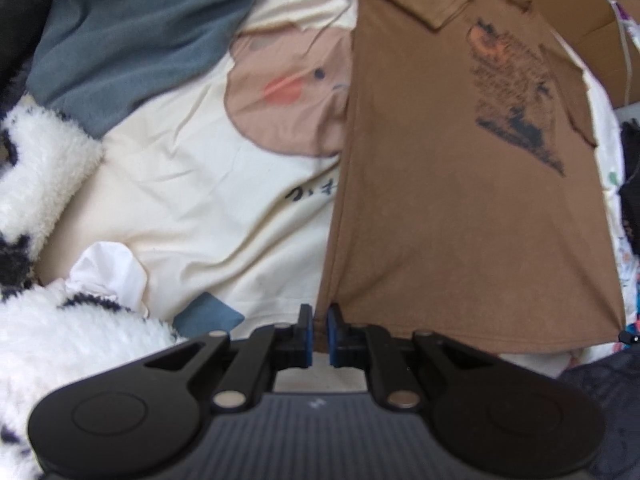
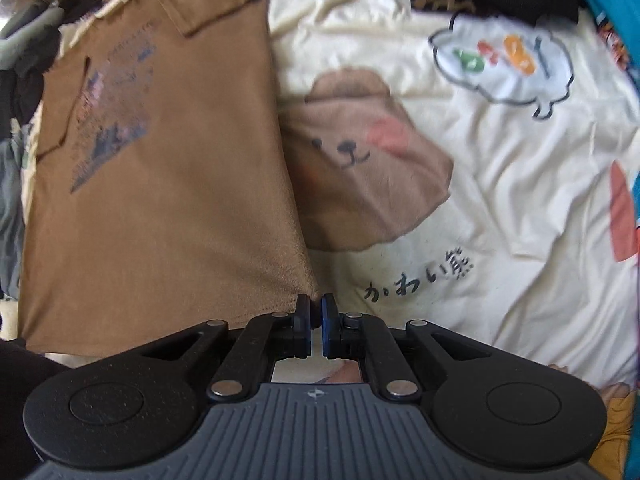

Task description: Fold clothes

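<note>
Soft even daylight, no hard shadows; motion blur on brown shirt [image 1: 460, 200] print (both views); fisheye bending toward 3 and 9 o'clock.

We see a cream bedsheet [image 2: 500, 200] printed with a bear [image 2: 360, 168] and dark script [image 2: 420, 280]. A blue-grey blanket [image 1: 132, 40], fluffy plush [image 1: 44, 168] and cardboard box [image 1: 580, 28] lie around it.

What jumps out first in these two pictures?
A brown T-shirt with a dark print lies lengthwise on a cream bedsheet bearing a cartoon bear. The left gripper and the right gripper each pinch a bottom corner. Fluffy white fabric sits at the left.
</note>
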